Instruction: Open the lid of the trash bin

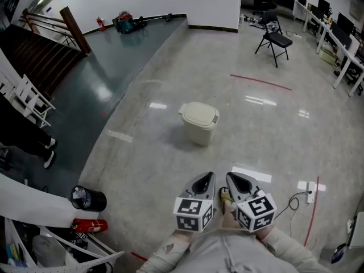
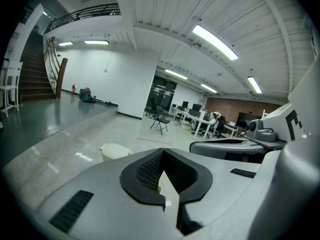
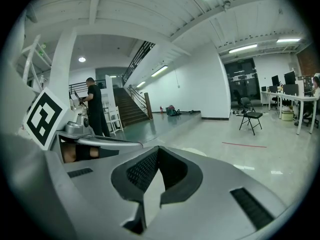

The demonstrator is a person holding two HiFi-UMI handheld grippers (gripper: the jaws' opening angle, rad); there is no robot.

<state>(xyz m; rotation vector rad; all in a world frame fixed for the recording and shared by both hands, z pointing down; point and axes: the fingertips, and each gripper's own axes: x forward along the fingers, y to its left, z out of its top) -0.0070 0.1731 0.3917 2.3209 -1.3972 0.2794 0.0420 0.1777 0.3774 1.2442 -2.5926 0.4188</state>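
Note:
The cream trash bin [image 1: 199, 121] stands alone on the pale floor in the head view, its lid down. It also shows low and small in the left gripper view, the trash bin [image 2: 114, 151] just beyond the jaws. My left gripper [image 1: 207, 177] and right gripper [image 1: 231, 177] are held side by side close to my body, well short of the bin and pointing toward it. Both are shut with nothing in them. The left gripper [image 2: 163, 173] and the right gripper [image 3: 157, 173] each fill the lower half of their own view, jaws together.
A black bucket [image 1: 88, 198] and a red fire extinguisher [image 1: 90, 226] lie at my left. A folding chair [image 1: 275, 39] and desks [image 1: 342, 44] stand far right. A person's legs [image 1: 34, 141] are at the left by the stairs [image 1: 34, 56]. A cable and socket [image 1: 307, 193] lie at the right.

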